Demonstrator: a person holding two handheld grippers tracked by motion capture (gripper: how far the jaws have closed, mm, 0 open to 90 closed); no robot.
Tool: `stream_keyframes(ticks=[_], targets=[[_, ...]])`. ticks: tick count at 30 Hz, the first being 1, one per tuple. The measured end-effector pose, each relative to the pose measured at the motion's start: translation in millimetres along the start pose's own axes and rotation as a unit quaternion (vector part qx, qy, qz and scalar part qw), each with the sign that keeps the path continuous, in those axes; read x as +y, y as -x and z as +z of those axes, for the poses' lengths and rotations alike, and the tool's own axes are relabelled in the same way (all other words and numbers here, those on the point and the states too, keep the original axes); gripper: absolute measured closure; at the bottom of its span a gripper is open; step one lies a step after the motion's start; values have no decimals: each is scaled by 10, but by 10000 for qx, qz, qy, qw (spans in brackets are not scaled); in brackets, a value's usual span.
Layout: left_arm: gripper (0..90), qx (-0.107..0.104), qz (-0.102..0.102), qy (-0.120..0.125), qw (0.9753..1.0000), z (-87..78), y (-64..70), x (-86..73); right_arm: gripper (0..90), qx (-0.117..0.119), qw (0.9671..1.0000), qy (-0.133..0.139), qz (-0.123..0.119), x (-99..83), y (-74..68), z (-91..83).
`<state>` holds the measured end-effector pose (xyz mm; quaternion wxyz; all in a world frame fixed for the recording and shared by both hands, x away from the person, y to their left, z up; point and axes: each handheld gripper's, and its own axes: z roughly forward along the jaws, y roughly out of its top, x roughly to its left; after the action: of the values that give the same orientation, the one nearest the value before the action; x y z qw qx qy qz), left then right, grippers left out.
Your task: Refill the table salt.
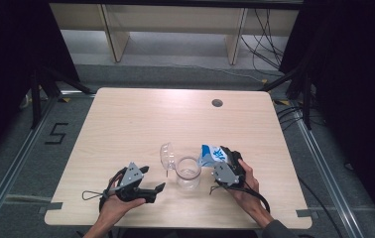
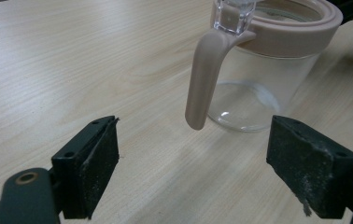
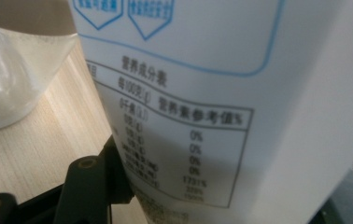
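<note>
A clear jug with a beige rim and handle stands near the table's front edge, its clear lid flipped open to the left. My left gripper is open just left of the jug, and its pads stand wide apart short of the handle, touching nothing. My right gripper is shut on a white and blue carton, held tilted beside the jug's right rim. In the right gripper view the carton shows a printed table up close, with the jug at its left.
The wooden table has a round cable hole at the back right. Behind it stands light wooden furniture, with cables on the floor. A "5" mark is on the floor at left.
</note>
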<state>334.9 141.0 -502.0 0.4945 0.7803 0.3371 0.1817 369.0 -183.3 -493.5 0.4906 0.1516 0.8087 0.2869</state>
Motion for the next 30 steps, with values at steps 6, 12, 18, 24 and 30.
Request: stream_keyframes(ticks=[6,12,18,24,30], targets=[[164,-3,4,8,10000,1,-1,1,417,23,10000,-47,-74,3,-25,2],[164,22,-2,-13,10000,-1,4,3,418,-115,9995,-10,-288,11,-36,6],[164,22,-16,-17,10000,9,3,-2,418,-225,9985,-12,-505,30,-37,3],[164,24,-21,-21,10000,9,3,-4,418,-166,9983,-23,-551,61,-64,29],[164,-7,-41,-6,10000,13,1,-6,420,-228,9971,-12,-729,89,-102,35]])
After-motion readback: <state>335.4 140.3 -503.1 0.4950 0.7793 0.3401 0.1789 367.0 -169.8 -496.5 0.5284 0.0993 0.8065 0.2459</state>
